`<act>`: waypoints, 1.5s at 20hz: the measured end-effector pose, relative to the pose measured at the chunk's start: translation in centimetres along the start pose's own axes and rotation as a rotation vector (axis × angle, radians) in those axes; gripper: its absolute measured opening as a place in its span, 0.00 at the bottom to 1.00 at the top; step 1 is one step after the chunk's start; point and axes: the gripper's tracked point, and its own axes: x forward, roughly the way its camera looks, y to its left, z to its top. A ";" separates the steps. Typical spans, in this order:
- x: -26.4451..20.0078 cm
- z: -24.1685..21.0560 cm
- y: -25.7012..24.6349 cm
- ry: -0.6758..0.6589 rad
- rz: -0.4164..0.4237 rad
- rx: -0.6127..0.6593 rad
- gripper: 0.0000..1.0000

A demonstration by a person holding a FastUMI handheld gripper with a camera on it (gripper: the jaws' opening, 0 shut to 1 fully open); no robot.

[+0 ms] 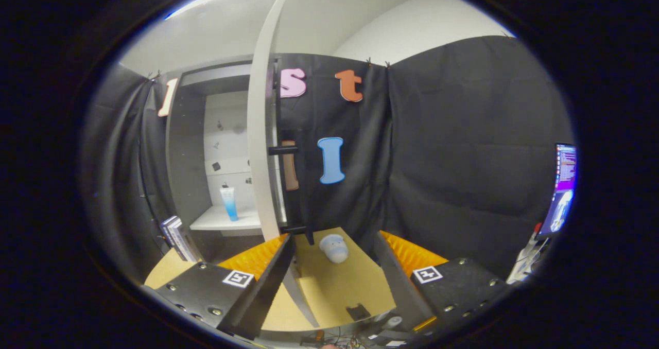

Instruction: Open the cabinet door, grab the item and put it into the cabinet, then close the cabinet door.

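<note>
Two fingers of the gripper (333, 266) stand spread wide apart with nothing between them but bare tabletop; neither finger presses on anything. Ahead of the fingers, on the tan table (340, 290), lies the item: a small pale blue soft toy (334, 248), resting near the table's far edge and apart from both fingers.

Beyond the left finger stands the cabinet (193, 148). Its white door (263, 133) is swung open and seen nearly edge-on, with a dark handle (282, 150) projecting from it at mid height and a second dark fitting near its lower end. The door's bottom edge reaches down just beside the left finger.

Inside the cabinet, a white shelf (226, 220) carries an upright tube (229, 203), blue at the bottom with a dark cap. A few books (176, 237) lean beside the cabinet's lower left corner. A lit screen (562, 189) stands well off to the right.
</note>
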 end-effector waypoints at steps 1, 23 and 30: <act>0.0 0.0 0.7 0.001 0.024 -0.006 0.97; 3.0 -1.0 12.7 0.063 0.394 0.047 0.97; 3.8 -1.7 19.2 0.068 0.498 0.054 0.97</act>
